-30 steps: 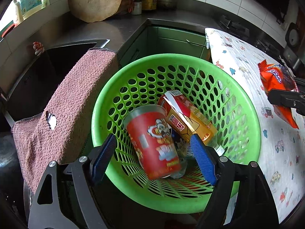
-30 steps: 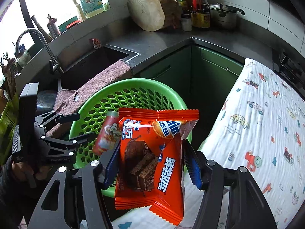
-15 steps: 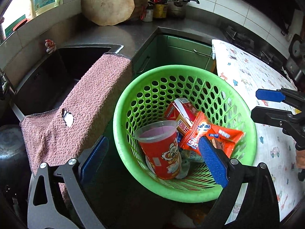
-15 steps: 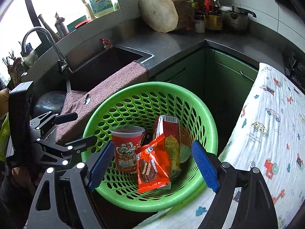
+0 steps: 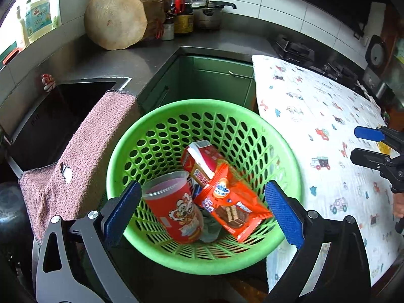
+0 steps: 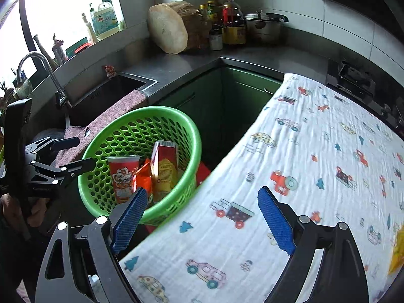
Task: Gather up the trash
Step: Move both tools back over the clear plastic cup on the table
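Below my left gripper (image 5: 202,209) sits the round green perforated plastic basket (image 5: 176,116), wedged between the steel sink with a pink towel (image 5: 83,151) draped over its edge and the counter covered by a white cloth printed with little cars (image 6: 315,151). Its blue-padded fingers (image 5: 123,209) stand wide apart and hold nothing. Inside the basket lie a red plastic snack cup with a cartoon face (image 5: 174,209), a red and yellow cardboard carton (image 5: 199,159) and an orange foil wafer wrapper (image 5: 232,202), the wrapper resting across the carton and against the cup.

My right gripper (image 6: 202,217) hovers over the printed cloth beside the basket, fingers equally spread and empty. At the far right edge of that view I see a blurred yellow shape (image 6: 397,252) on the cloth; I cannot tell what it is, but I judge it may be the next piece of trash.

What could go wrong: the basket appears to overhang open space in front of the green cupboards, so a nudge from either gripper could tip it. Closing fingers low on the cloth could pinch and drag the fabric. A thin wrapper can also slip from a shallow grip.
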